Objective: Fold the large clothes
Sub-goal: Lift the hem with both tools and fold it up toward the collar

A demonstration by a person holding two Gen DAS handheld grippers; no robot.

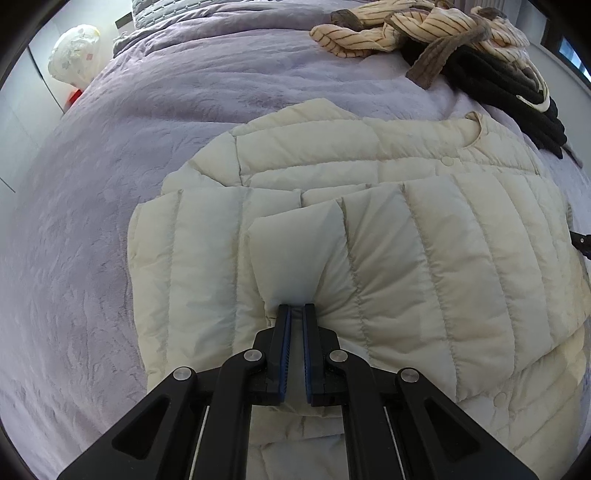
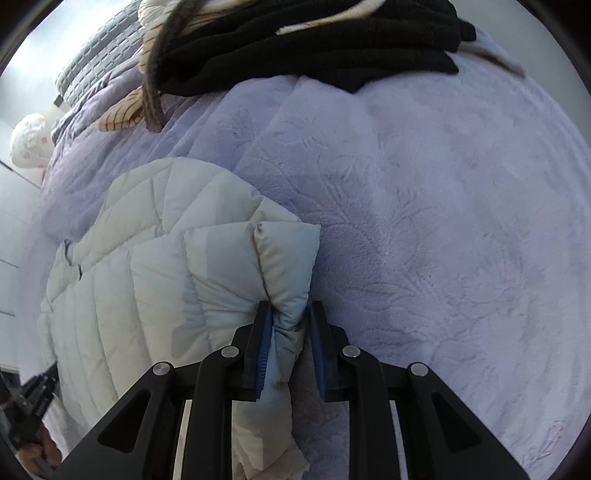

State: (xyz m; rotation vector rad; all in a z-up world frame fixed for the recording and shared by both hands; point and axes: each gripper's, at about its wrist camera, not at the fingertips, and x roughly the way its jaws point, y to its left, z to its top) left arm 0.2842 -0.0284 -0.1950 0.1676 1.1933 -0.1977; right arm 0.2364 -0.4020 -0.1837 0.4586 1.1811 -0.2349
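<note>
Left tool (image 1: 296,306): pinched shut on a fold of the cream puffer jacket (image 1: 369,236), which lies on the lilac bed (image 1: 110,221). Right tool (image 2: 288,308): narrowly parted, clamping the jacket's edge, likely so both corners travel together for the fold.

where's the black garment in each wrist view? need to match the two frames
Left wrist: black garment at upper right, partly under the striped cream garment, beyond the collar of the cream puffer jacket.
Right wrist: black garment across the top centre, on the lilac blanket.
Shared landmark: the white bag beside the bed, upper left in the left view, at the left edge in the right view.
</note>
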